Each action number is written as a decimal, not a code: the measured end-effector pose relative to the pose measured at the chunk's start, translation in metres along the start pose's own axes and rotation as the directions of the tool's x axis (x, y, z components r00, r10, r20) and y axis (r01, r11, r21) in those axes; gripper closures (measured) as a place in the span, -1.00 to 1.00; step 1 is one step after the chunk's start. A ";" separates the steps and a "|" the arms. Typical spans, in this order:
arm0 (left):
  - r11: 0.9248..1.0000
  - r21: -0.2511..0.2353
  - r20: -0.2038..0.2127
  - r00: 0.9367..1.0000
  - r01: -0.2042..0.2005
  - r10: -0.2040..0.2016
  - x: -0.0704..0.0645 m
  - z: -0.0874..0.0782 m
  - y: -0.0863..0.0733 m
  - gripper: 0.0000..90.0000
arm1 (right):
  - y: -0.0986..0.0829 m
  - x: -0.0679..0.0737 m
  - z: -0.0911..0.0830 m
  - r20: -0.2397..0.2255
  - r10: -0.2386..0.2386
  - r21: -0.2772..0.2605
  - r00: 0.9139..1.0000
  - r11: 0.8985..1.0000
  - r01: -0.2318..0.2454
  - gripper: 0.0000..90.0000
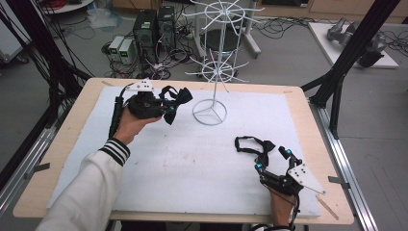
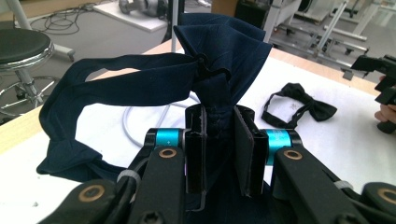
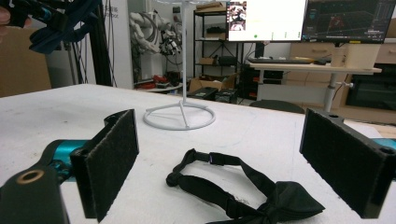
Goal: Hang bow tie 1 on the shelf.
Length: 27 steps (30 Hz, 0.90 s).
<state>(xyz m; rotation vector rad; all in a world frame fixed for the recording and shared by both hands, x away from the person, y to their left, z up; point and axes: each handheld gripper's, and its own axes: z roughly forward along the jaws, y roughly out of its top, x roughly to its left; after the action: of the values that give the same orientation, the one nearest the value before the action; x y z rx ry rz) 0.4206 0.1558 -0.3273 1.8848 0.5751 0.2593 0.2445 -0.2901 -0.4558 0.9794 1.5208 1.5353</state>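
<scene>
My left gripper (image 1: 166, 103) (image 2: 219, 140) is shut on a dark navy bow tie (image 1: 177, 98) (image 2: 219, 60), held above the white mat at the back left; its strap loop (image 2: 93, 88) hangs to one side. A second, black bow tie (image 1: 255, 146) (image 3: 247, 191) (image 2: 299, 105) lies flat on the mat at the front right. My right gripper (image 1: 273, 160) (image 3: 224, 163) stands open just in front of it, jaws wide on either side of the tie without touching it. A white wire display stand (image 1: 219, 62) rises at the back centre, its ring base (image 1: 210, 111) (image 3: 180, 116) on the mat.
The white mat (image 1: 192, 159) covers a wooden table (image 1: 72, 125). Black frame posts (image 1: 346, 53) stand to the right and left. Computers (image 1: 154, 29) and cables sit on the floor behind. A stool (image 2: 23, 51) is beyond the table edge.
</scene>
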 end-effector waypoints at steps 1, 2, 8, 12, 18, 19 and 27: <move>1.000 -0.013 0.005 1.000 -0.002 0.002 0.001 -0.001 0.003 0.68 | 0.000 0.000 0.000 0.001 -0.005 -0.002 1.000 1.000 0.005 -0.76; 1.000 -0.018 0.005 1.000 -0.005 0.005 0.002 -0.002 0.006 0.68 | 0.000 0.000 0.000 0.001 -0.005 -0.003 1.000 1.000 0.005 -0.76; 0.999 -0.054 0.023 1.000 -0.011 0.012 0.008 -0.004 0.016 0.68 | 0.000 0.000 0.001 0.002 -0.006 -0.002 1.000 1.000 0.006 -0.76; 0.997 -0.076 0.032 0.999 -0.019 0.021 0.013 -0.005 0.023 0.68 | 0.000 0.000 0.001 0.002 -0.007 -0.002 1.000 1.000 0.007 -0.75; 0.995 -0.101 0.037 0.999 -0.025 0.029 0.017 -0.002 0.036 0.68 | 0.000 0.000 0.000 0.003 -0.002 -0.001 1.000 1.000 0.002 -0.76; 0.994 -0.103 0.035 0.999 -0.034 0.037 0.016 0.000 0.039 0.68 | 0.000 0.000 0.000 0.003 -0.002 -0.002 1.000 1.000 0.002 -0.76; 0.993 -0.111 0.054 0.997 -0.050 0.057 0.017 0.014 0.055 0.68 | 0.000 -0.001 0.001 0.003 -0.010 -0.007 1.000 1.000 0.010 -0.76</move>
<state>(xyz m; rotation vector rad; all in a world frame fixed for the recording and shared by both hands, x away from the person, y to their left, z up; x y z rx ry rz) 0.4563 0.1374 -0.2835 1.7969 0.4630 0.2660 0.2454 -0.2906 -0.4557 0.9686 1.5145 1.5305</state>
